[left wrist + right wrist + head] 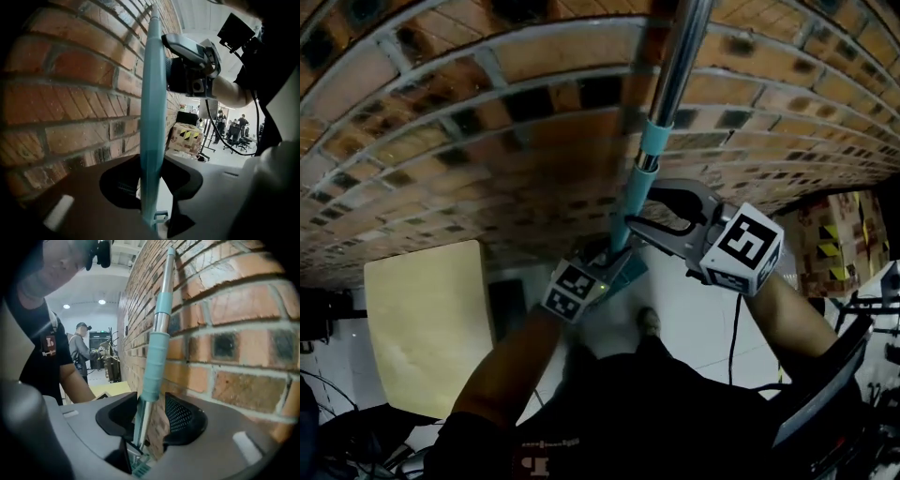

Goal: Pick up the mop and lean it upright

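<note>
My left gripper clamps teal-and-silver metal mop handle; right gripper slack around it. Seat handle against red brick wall, test balance, then ease left off.

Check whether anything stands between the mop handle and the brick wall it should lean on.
Nothing visible does. The mop handle stands upright close beside the brick wall. The left gripper clamps it; the right gripper has its jaws apart around it.
</note>
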{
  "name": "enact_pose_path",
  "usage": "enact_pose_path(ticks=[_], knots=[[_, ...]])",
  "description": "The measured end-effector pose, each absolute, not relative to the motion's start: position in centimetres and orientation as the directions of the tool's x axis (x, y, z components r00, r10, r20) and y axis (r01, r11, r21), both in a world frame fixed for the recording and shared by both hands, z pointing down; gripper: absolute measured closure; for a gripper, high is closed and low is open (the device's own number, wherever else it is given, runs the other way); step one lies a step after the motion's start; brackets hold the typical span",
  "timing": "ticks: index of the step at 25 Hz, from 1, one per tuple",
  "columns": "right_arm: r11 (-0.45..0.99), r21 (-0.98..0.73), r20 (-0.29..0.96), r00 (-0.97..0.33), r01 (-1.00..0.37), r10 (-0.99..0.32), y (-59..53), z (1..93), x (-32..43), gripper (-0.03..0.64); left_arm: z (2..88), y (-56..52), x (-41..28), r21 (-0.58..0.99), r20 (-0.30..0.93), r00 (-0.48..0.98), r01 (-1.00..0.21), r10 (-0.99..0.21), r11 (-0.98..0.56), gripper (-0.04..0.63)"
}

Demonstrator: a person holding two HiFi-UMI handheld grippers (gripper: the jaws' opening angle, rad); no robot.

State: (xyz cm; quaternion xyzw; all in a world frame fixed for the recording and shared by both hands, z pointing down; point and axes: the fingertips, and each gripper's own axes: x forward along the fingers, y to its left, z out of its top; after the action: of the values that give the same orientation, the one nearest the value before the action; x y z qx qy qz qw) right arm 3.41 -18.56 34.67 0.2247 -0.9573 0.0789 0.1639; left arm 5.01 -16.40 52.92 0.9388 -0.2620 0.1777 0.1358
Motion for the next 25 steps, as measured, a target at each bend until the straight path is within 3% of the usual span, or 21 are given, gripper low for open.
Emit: enact_pose_path(ticks=[10, 20, 25], knots=[[0.828, -0.188, 0.306, -0.833, -0.528, -0.461, -18.0, 46.8, 7.0, 0.422, 62.5, -17.0, 5.0, 0.153, 0.429, 0.794, -0.534, -0.431, -0.831, 0.471], [0.561, -0.234, 0.565, -0.58, -0.794, -0.587, -15.0, 67.8, 17.8, 0.473, 73.8, -17.3, 4.1, 0.168, 0.467, 0.766, -0.567, -0.442, -0.806, 0.471], [0.486, -0.216, 0.661, -0.493, -0.847, -0.566, -13.0, 76.4, 20.9, 0.48, 79.1, -17.8, 3.9, 0.166, 0.485, 0.761, -0.564, -0.431, -0.809, 0.471]])
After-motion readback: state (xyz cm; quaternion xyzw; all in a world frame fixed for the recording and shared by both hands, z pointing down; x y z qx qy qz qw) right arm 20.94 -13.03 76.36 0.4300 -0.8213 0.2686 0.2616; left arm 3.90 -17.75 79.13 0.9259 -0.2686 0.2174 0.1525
